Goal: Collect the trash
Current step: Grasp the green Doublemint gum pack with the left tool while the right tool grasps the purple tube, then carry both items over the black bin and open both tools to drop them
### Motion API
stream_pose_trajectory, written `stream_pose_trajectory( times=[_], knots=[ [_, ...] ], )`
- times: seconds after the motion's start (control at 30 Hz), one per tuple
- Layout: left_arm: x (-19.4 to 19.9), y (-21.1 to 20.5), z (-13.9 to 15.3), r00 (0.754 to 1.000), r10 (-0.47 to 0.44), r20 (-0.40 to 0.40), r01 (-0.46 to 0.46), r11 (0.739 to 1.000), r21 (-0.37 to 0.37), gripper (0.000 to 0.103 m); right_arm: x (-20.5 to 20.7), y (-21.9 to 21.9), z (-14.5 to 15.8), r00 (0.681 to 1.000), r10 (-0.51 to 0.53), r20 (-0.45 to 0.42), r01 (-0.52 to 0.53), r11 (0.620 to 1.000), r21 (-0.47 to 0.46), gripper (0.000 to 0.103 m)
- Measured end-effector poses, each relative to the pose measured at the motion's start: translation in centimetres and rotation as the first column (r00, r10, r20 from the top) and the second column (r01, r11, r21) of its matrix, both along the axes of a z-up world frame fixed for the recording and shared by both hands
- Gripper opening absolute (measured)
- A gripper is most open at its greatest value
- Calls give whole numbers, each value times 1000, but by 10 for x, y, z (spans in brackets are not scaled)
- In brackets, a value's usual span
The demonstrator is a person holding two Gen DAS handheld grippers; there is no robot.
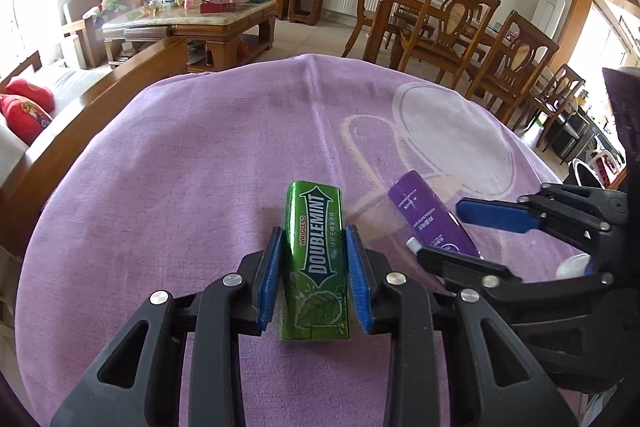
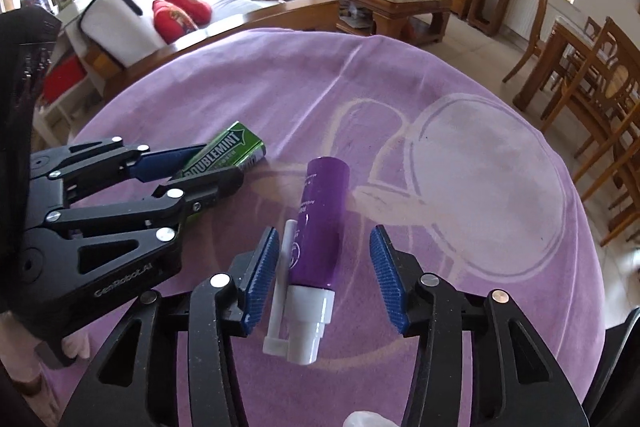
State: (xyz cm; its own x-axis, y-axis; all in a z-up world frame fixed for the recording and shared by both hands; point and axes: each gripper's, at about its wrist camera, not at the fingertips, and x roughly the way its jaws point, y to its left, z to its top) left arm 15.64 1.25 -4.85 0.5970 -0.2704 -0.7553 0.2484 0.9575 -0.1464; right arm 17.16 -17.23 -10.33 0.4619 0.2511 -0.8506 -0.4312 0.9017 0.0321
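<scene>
Lying on a purple cloth [image 1: 192, 155] are two pieces of trash: one green gum pack [image 1: 316, 259] and one purple spray bottle [image 2: 318, 223] with a white nozzle. The left gripper [image 1: 316, 275] has its blue pads against both long sides of the pack, pinching it near its middle. The right gripper [image 2: 324, 275] is spread around the bottle's neck; its left pad sits just beside the white nozzle arm, its right pad stands apart from the bottle. Pack and bottle lie near each other, not touching, on the near part of the cloth. Beyond them the cloth runs bare to its far edge, with more bare cloth out to the left and right rims. A sofa [image 2: 132, 23] stands past the far-left edge, dining chairs [image 1: 472, 31] past the right.
</scene>
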Motion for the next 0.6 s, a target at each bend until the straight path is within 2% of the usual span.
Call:
stream_pose_trajectory(
  times=[0.13,0.23,0.3,0.47,0.6],
  knots=[
    [1,5,0,1000,9,0,-9,1000,-19,31,1,3,-3,1000,12,4,-12,1000,10,31],
    [0,8,2,1000,24,5,-24,999,-29,31,-2,5,-1,1000,27,15,-27,1000,-5,31],
    [-2,8,5,999,30,26,-29,999,-24,31,-4,1,1,1000,22,17,-23,1000,20,30],
    [-14,0,23,990,19,143,-14,999,-33,31,-16,-29,25,998,-38,58,28,987,160,30],
    [-26,-14,40,978,-10,207,22,998,-54,31,-39,-82,57,987,-114,112,72,944,321,30]
  ],
)
